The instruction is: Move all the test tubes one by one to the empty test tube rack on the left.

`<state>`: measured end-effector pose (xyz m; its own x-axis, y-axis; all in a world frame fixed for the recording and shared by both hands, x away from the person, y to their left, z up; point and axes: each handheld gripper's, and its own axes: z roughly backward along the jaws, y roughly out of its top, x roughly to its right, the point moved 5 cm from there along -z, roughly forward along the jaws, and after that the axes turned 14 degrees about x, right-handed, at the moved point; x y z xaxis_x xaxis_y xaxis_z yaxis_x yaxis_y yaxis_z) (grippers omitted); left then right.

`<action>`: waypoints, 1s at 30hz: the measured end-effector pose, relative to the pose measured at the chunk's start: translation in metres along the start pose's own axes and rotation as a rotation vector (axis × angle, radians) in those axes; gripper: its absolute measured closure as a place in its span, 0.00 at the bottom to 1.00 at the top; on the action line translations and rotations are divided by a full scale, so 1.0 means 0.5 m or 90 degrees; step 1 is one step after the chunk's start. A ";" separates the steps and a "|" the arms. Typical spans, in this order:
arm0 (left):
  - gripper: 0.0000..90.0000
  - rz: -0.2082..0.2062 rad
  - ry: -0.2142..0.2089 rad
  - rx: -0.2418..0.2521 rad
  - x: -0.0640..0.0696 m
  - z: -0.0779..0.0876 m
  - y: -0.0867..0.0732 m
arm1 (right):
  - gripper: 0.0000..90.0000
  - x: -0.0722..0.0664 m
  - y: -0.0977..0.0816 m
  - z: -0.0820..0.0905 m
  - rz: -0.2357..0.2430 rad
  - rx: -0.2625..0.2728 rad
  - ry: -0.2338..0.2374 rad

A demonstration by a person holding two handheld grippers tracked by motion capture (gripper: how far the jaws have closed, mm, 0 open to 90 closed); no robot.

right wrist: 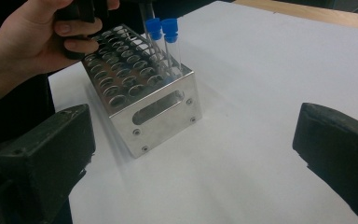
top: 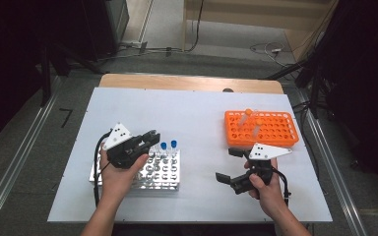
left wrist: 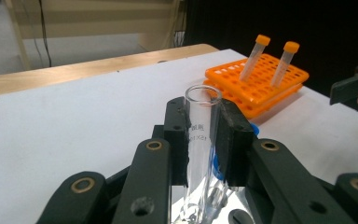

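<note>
Above the metal tube rack [top: 170,183], left gripper [top: 152,136] clamped on an uncapped glass test tube [left wrist: 201,140], beside two blue-capped tubes [right wrist: 163,29]; right gripper [top: 230,164] jaws apart, holding nothing

The glass tube [left wrist: 201,140] is running off the bottom edge in the left gripper view, so its lower end isn't showing. Its printed label is too blurry to read, and the left tongs [left wrist: 204,135] are covering both its sides.
</note>
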<state>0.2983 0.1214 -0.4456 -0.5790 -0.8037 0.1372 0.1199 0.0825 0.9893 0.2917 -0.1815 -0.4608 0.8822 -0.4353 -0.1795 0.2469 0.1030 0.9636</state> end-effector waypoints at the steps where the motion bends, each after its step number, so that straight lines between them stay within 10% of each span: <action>1: 0.85 -0.005 0.001 -0.003 0.000 -0.001 -0.002 | 0.00 0.001 0.000 0.000 -0.001 0.000 -0.001; 15: 0.83 -0.043 0.014 -0.071 0.010 -0.001 -0.021 | 0.00 0.017 -0.005 0.011 0.000 -0.003 -0.019; 30: 0.57 0.023 0.009 -0.034 0.009 0.021 0.002 | 0.00 0.056 0.010 0.045 0.006 0.024 -0.070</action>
<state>0.2875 0.1242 -0.4433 -0.5615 -0.8095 0.1716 0.1836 0.0804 0.9797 0.3084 -0.2134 -0.4564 0.8347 -0.5301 -0.1494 0.2213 0.0743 0.9724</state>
